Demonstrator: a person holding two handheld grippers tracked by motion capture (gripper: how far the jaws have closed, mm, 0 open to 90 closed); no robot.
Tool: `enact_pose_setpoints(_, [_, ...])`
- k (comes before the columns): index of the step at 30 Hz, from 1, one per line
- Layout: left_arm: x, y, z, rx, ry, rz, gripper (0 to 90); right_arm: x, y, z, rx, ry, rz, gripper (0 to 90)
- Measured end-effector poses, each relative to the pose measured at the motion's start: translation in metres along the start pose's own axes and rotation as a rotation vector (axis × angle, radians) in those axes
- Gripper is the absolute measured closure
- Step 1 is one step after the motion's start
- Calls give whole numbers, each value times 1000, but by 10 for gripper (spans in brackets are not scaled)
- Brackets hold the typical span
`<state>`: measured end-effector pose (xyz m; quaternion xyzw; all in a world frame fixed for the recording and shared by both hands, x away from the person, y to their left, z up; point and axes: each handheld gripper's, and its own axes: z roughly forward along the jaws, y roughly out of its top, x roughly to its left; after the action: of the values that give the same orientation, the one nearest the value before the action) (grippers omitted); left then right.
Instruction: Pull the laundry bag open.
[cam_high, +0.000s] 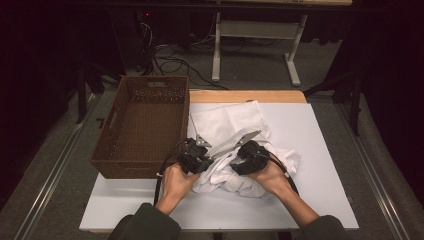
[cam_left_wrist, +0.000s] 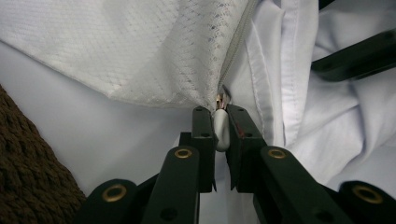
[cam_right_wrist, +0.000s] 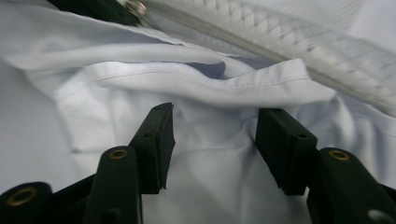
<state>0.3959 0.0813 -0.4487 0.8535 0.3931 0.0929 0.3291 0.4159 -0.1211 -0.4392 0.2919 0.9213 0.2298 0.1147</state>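
Observation:
A white mesh laundry bag (cam_high: 227, 122) lies on the white tabletop, its zipper (cam_right_wrist: 280, 42) running along one edge. A crumpled white garment (cam_high: 255, 182) spills out at the bag's near side. My left gripper (cam_left_wrist: 221, 123) is shut on the zipper's white pull tab (cam_left_wrist: 221, 135), right at the mesh bag's (cam_left_wrist: 140, 51) corner. My right gripper (cam_right_wrist: 215, 135) is open, its jaws spread over a fold of the garment (cam_right_wrist: 215, 186) with nothing between them. Seen from above, the left gripper (cam_high: 210, 160) and right gripper (cam_high: 236, 161) sit close together over the cloth.
A brown woven basket (cam_high: 145, 125) stands at the table's left, just beside the left hand, and its wall (cam_left_wrist: 28, 163) is near the left gripper. Bare white tabletop (cam_high: 325, 150) extends to the right and front. Table legs and cables lie on the floor beyond.

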Motion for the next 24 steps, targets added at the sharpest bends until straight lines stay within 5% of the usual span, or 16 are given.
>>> enact_pose_setpoints(3, [1, 0, 0, 0, -1, -2, 822, -6, 4, 23, 45, 32, 40, 441])
enact_pose_setpoints(7, [-3, 0, 2, 9, -1, 10, 822, -3, 6, 38, 74, 16, 4, 442])
enact_pose_setpoints(12, [-4, 0, 3, 7, -4, 14, 822, 5, 6, 46, 93, 6, -62, 808])
enact_pose_setpoints(17, [-4, 0, 3, 8, -7, 17, 822, 7, 2, 29, 32, -32, -121, 877])
enact_pose_setpoints(24, [-10, 2, -3, -10, 12, 39, 824, -23, 2, 12, 21, -119, -1, 880])
